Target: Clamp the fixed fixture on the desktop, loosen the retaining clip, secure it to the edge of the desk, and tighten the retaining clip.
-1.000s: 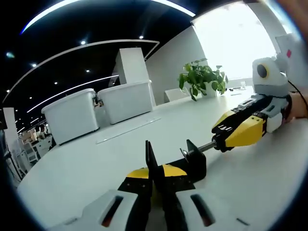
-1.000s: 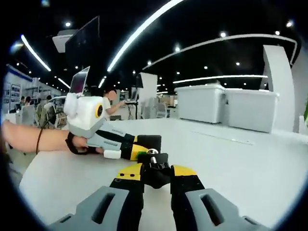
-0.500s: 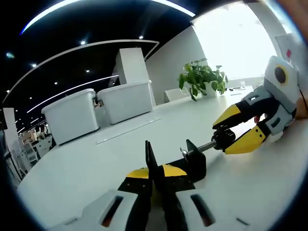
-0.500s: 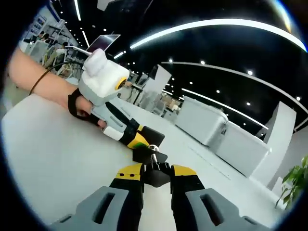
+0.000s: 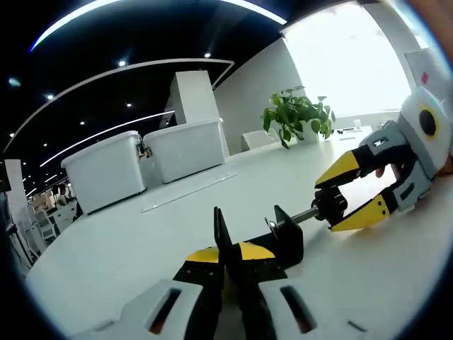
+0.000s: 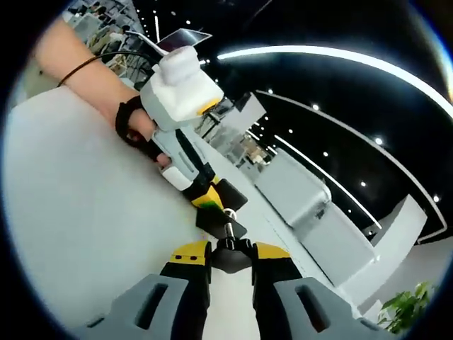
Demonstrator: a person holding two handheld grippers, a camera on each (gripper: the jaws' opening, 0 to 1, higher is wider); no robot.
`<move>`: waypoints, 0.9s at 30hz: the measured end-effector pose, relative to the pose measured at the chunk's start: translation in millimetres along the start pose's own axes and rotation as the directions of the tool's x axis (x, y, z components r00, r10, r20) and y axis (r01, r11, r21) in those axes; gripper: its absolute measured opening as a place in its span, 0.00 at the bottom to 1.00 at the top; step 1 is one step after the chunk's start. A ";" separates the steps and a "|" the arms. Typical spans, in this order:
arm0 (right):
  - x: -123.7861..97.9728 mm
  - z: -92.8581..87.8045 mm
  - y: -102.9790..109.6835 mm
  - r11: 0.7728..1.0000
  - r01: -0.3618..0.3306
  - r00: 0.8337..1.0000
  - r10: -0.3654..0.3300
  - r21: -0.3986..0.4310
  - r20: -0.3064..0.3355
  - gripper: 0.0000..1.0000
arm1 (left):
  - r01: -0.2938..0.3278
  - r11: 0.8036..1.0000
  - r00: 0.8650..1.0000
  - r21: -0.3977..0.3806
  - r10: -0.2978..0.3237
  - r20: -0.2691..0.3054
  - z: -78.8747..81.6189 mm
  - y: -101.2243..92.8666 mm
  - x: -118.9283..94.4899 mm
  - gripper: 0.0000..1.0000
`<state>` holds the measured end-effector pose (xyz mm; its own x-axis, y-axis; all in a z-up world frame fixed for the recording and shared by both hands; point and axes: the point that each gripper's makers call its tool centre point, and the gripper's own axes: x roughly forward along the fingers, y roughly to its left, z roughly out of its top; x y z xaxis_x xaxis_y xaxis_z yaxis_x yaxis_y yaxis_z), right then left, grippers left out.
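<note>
Left gripper (image 5: pixel 230 251) closed on the black clamp body (image 5: pixel 263 244), which rests on the white worktop (image 5: pixel 127 248). Right gripper (image 5: pixel 333 205) pinches the clamp's screw knob (image 6: pixel 231 246), jaws rolled sideways. No legible writing. Two white bins (image 5: pixel 152 159) and a plant (image 5: pixel 297 115) stand well apart; bare worktop all around.

Clamp (image 5: pixel 272 237) on desk (image 5: pixel 141 241), bins (image 5: pixel 145 163) behind.

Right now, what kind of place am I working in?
Probably an open-plan office or lab: a long white desk, white lidded storage bins, a potted plant by a bright window, and strip lights on a dark ceiling.
</note>
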<state>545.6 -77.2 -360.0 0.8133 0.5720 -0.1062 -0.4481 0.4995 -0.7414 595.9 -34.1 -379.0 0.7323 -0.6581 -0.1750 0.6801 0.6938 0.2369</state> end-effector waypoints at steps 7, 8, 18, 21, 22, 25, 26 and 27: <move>0.0 -0.4 -1.3 0.999 -0.005 1.000 0.005 0.032 -0.001 0.21 | 0.000 1.000 1.000 0.001 0.000 0.002 0.1 0.0 -0.3 0.06; -0.4 0.8 -0.6 0.996 -0.009 1.000 0.008 0.084 0.013 0.21 | 0.001 1.000 1.000 0.002 -0.001 0.002 0.1 0.1 -0.3 0.06; -6.5 3.6 -10.8 0.750 -0.114 0.992 0.049 0.651 0.117 0.31 | 0.002 1.000 1.000 0.002 -0.002 0.003 0.1 0.4 0.1 0.06; -7.2 -3.5 -18.4 0.684 -0.092 0.995 0.026 0.724 0.102 0.30 | 0.002 1.000 1.000 0.003 -0.002 0.004 0.0 0.4 0.2 0.06; -8.2 -4.3 -23.7 0.659 -0.082 0.994 0.005 0.748 0.105 0.29 | 0.002 1.000 1.000 0.002 -0.002 0.004 0.0 0.5 0.3 0.06; -9.3 -11.9 -30.6 0.565 -0.075 0.995 -0.009 0.822 0.097 0.27 | 0.003 1.000 1.000 0.003 -0.003 0.004 -0.1 0.4 0.2 0.06; -8.2 -14.8 -29.9 0.547 -0.076 0.996 -0.001 0.834 0.092 0.27 | 0.003 1.000 1.000 0.002 -0.003 0.004 0.0 0.4 0.2 0.06; -6.6 -18.3 -28.7 0.535 -0.076 0.996 0.010 0.842 0.083 0.27 | 0.003 1.000 1.000 0.002 -0.003 0.004 -0.1 0.4 0.2 0.06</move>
<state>559.9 -107.2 -350.1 0.7749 0.6294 -0.0581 -0.6137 0.7712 0.1690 596.4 -34.0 -379.0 0.7303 -0.6610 -0.1721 0.6820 0.6913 0.2388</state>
